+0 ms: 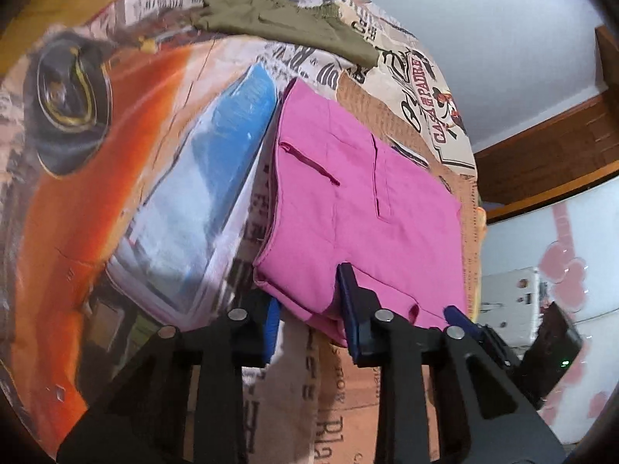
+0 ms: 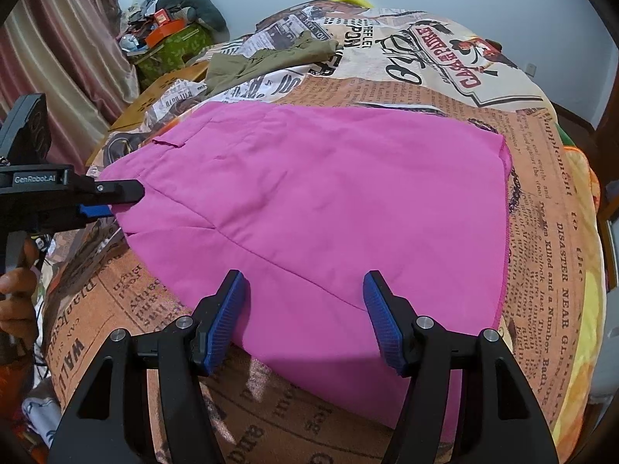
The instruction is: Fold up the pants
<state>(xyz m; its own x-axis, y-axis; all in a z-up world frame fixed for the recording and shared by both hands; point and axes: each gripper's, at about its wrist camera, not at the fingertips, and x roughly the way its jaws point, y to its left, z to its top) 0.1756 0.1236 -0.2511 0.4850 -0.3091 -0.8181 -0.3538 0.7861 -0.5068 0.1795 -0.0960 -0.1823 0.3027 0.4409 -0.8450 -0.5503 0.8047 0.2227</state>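
"GenRobot.AI" is printed in pale letters on the black body of the left gripper (image 2: 116, 198), seen from the side in the right wrist view at the near-left corner of the folded pink fabric pants (image 2: 317, 208). The newspaper-print bedspread (image 2: 541, 201) under the pants carries headlines: "CASA" and "PADRE" on a red banner beyond the pants, "DISASTER NEAR" along their right side, "WALL" at the near-left. The left wrist view shows the print's orange car with a blue windscreen left of the pants (image 1: 359, 201).

The pants lie flat on the bedspread, a crumpled olive-green garment (image 2: 267, 62) beyond them. Pale walls, a striped curtain and a cluttered green box stand behind.

The left gripper (image 1: 313, 309) has blue pads spread apart, one pad lying on the pants' edge; whether it grips is unclear. The right gripper (image 2: 305, 309) hangs wide open over the pants' near edge. Left view is motion-blurred.
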